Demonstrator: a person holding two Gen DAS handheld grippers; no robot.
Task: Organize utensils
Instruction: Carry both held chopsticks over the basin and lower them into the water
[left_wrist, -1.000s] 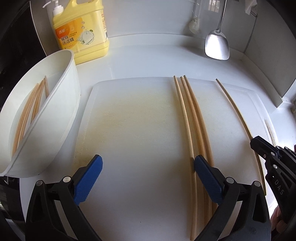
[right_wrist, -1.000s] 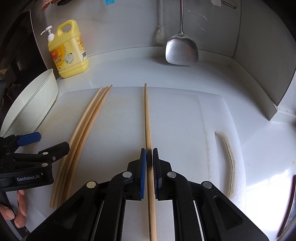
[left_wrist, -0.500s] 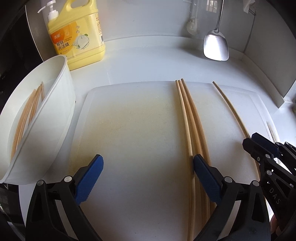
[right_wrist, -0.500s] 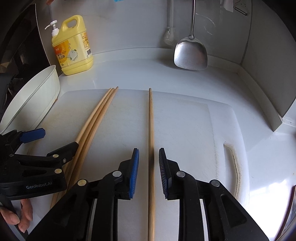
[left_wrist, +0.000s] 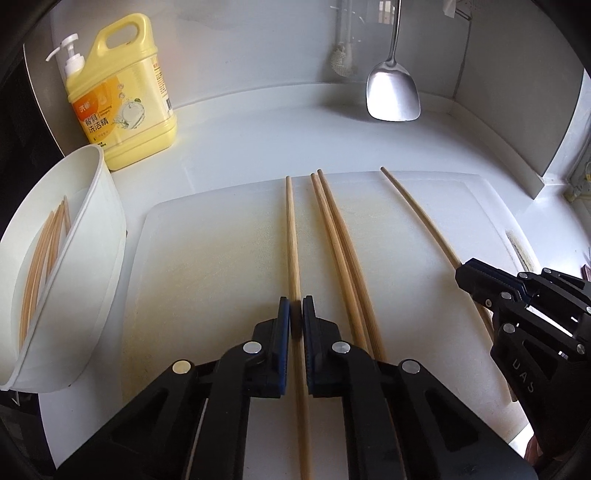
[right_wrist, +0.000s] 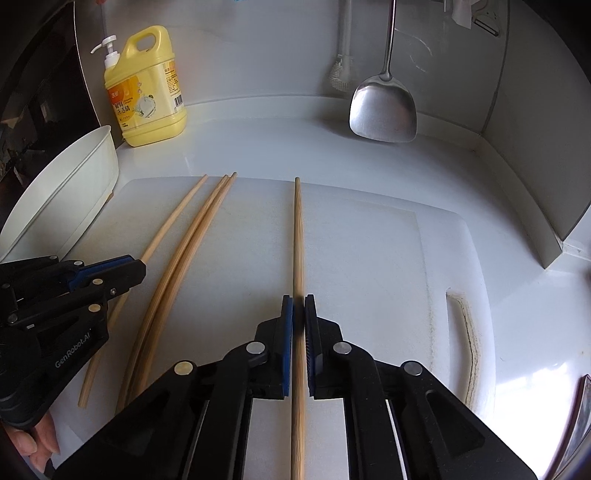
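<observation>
Wooden chopsticks are laid lengthwise on a white cutting board on the white table. The left gripper is closed on one chopstick, which is pinched between the blue-padded jaws and runs straight ahead of them. The right gripper is likewise clamped on a single chopstick, held along the line of its jaws. Between the two sets of jaws, a pair of chopsticks is left lying on the board, touching each other along most of their length. Beyond the left jaws and off to their left, a white tub is seen with several chopsticks already inside. Far ahead of both jaws, a yellow detergent bottle is stood by the wall and a metal spatula is hung.
</observation>
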